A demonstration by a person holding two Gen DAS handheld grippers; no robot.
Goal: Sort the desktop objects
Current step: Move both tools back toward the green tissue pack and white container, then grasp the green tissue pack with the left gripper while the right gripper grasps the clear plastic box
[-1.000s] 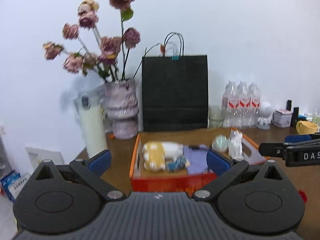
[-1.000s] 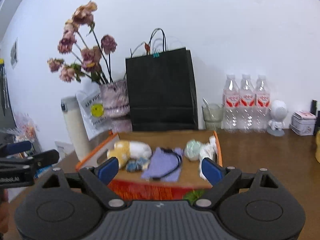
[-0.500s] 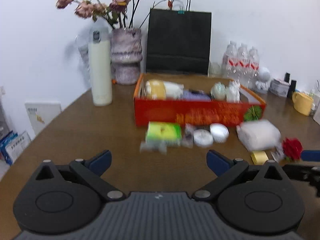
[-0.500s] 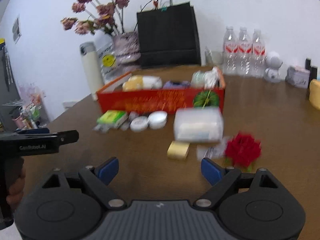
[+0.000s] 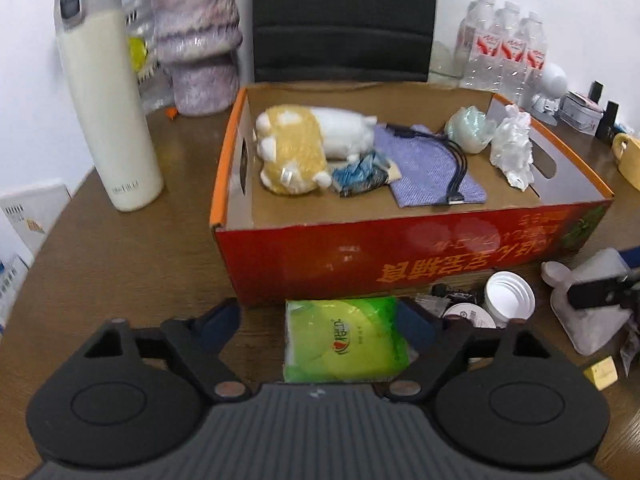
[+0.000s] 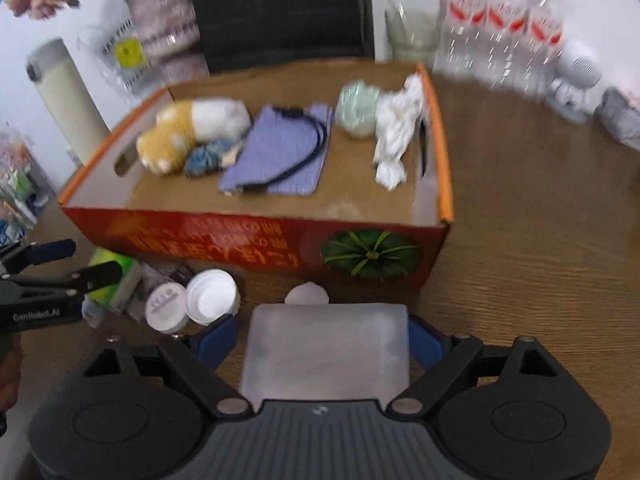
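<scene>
Both grippers have dropped from above the red cardboard box (image 5: pixel 400 256) to the table's front edge. The left gripper (image 5: pixel 318 322) brackets the green tissue pack (image 5: pixel 344 344), the right gripper (image 6: pixel 324 340) the frosted plastic container (image 6: pixel 326 354); both jaws wide, grasps imminent.

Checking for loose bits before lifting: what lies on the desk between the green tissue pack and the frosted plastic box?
In the right wrist view, two round white lids lie between the green tissue pack and the frosted plastic box.
</scene>
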